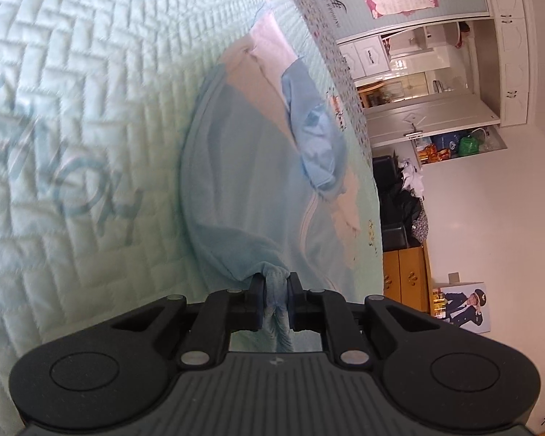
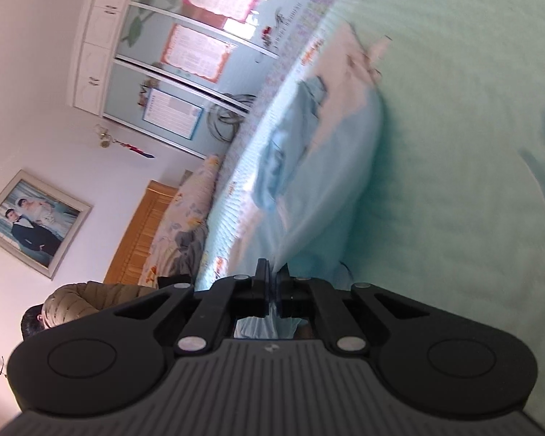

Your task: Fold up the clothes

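Bunched pale-blue garment fabric (image 1: 250, 181) sits pinched between the clamped fingers of the black left gripper (image 1: 276, 290), spreading ahead over the mint quilted bedspread (image 1: 72, 109). Tilted sideways, the black right gripper (image 2: 273, 279) also nips the same cloth's edge, jaws nearly together.

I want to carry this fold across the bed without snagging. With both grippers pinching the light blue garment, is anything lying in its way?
Nothing visible does. The left gripper and right gripper each clamp the light blue garment; the quilted bedspread beside it shows only its stitching.
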Available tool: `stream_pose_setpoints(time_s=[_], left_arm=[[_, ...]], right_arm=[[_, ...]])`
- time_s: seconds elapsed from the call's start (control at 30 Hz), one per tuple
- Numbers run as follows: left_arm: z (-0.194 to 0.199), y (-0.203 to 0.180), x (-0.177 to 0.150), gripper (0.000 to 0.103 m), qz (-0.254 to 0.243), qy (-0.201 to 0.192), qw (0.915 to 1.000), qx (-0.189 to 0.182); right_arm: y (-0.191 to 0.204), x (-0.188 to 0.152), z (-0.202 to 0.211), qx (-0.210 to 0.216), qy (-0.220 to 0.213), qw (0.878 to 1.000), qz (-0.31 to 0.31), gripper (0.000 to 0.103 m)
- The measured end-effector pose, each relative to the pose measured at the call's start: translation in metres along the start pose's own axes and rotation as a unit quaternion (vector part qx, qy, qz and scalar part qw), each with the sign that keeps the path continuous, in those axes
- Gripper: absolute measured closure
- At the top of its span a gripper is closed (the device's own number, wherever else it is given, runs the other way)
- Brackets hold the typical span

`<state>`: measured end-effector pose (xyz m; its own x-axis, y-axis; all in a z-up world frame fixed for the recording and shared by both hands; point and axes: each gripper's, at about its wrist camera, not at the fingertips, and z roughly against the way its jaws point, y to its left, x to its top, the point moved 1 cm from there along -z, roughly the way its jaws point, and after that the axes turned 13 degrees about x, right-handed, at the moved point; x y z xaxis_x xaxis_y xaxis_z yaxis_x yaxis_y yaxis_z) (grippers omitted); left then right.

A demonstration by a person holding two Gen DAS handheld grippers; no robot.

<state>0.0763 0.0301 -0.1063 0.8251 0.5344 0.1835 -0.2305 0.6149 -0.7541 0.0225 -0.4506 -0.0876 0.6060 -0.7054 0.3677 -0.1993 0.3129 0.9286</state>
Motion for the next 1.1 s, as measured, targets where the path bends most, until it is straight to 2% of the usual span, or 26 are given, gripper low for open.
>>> stream_pose_setpoints(time_s=[0.2, 0.4, 0.67, 0.9, 1.1], left_arm=[[0.005, -0.016, 0.020, 0.090, 0.001, -0.023, 0.9996, -0.014], [0.015, -0.034, 0.051, 0.090, 0.005, -0.054, 0.9983, -0.021], [0.013, -0.079, 0.094, 0.090, -0.025, -0.082, 0.9961, -0.018], [-0.004, -0.126, 0.154, 0.090, -0.051, -0.105, 0.9931, -0.003], [-0.035, -0.163, 0.215, 0.090, -0.064, -0.121, 0.9904, 0.018]], right_arm=[[0.013, 0.027, -0.020, 0.023, -0.012, 1.000, -0.006, 0.099], [0.021, 0.057, -0.040, 0.027, -0.019, 0.999, -0.017, 0.099], [0.033, 0.100, -0.077, 0.024, -0.026, 0.999, -0.019, 0.099], [0.040, 0.149, -0.118, 0.022, -0.026, 0.999, -0.016, 0.099], [0.040, 0.196, -0.163, 0.019, -0.027, 0.999, -0.023, 0.099]])
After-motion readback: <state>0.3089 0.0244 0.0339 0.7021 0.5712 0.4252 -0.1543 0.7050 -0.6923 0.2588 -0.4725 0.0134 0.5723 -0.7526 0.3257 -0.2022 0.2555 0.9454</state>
